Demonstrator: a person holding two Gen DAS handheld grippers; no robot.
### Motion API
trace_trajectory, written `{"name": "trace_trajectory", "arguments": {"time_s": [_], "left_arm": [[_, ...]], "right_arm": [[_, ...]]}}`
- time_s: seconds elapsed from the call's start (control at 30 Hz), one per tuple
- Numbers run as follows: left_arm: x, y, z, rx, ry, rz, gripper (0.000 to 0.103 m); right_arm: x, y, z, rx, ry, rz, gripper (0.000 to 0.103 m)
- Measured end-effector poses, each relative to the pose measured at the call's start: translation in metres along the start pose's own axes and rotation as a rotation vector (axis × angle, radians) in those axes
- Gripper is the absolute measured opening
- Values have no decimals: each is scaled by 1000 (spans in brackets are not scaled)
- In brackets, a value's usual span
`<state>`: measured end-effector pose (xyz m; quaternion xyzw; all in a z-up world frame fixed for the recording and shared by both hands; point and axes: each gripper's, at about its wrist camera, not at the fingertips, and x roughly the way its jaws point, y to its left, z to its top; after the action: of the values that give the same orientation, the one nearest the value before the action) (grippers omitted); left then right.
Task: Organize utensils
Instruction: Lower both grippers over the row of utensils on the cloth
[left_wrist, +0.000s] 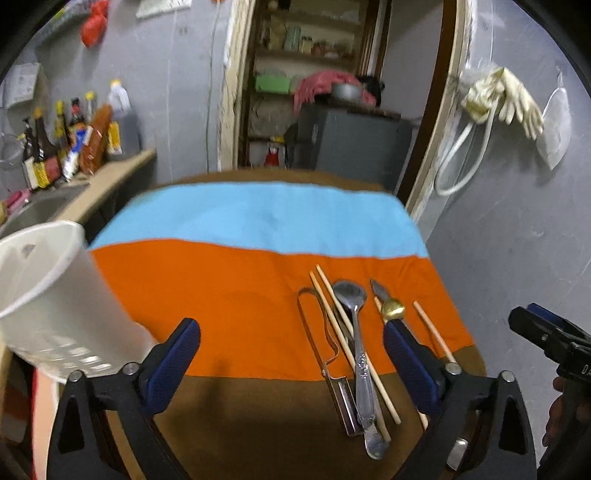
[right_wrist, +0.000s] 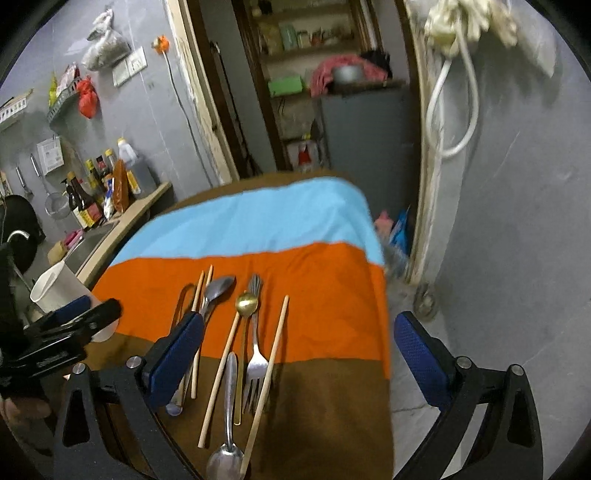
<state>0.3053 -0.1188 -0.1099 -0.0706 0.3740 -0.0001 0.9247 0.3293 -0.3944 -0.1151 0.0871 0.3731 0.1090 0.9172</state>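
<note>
Several utensils lie side by side on a table cloth (right_wrist: 325, 280) striped blue, orange and brown. In the right wrist view I see a gold spoon (right_wrist: 246, 303), a fork (right_wrist: 256, 363), steel spoons (right_wrist: 226, 443) and loose chopsticks (right_wrist: 272, 362). The left wrist view shows a steel spoon (left_wrist: 356, 332), chopsticks (left_wrist: 332, 317), a wire-handled tool (left_wrist: 321, 332) and the gold spoon (left_wrist: 392, 309). A white utensil holder (left_wrist: 55, 295) stands at the table's left edge. My left gripper (left_wrist: 291, 328) hangs open over the cloth, left of the utensils. My right gripper (right_wrist: 299, 321) is open above them, holding nothing.
A counter with a sink (left_wrist: 40, 206) and sauce bottles (left_wrist: 66, 147) runs along the left. Beyond the table a doorway opens on shelves and a grey cabinet (left_wrist: 351, 136). Rubber gloves (left_wrist: 513, 99) and a white hose hang on the right wall. The table's right edge drops to the floor (right_wrist: 480, 295).
</note>
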Motion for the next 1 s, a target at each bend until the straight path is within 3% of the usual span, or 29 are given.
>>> {"name": "trace_trajectory", "arguments": {"time_s": [0.07, 0.13, 0.37, 0.43, 0.5, 0.77, 0.87, 1.0], "left_arm": [[16, -1, 0, 3, 48, -11, 92], [28, -1, -1, 2, 80, -30, 78], [61, -6, -3, -11, 185, -98, 69], [69, -6, -4, -18, 215, -111, 59], [76, -7, -3, -17, 241, -105, 52], [88, -5, 9, -35, 291, -109, 43], [91, -2, 12, -57, 311, -112, 38], [93, 2, 13, -95, 336, -122, 36]], "right_arm": [[17, -1, -2, 3, 39, 18, 86], [31, 1, -6, 4, 73, 34, 79], [72, 8, -17, 10, 193, 73, 49], [80, 9, -20, 10, 220, 78, 41], [85, 7, -21, 13, 241, 80, 38], [108, 5, -14, 25, 323, 90, 30], [118, 11, -13, 19, 363, 74, 22], [125, 18, -12, 15, 384, 50, 21]]}}
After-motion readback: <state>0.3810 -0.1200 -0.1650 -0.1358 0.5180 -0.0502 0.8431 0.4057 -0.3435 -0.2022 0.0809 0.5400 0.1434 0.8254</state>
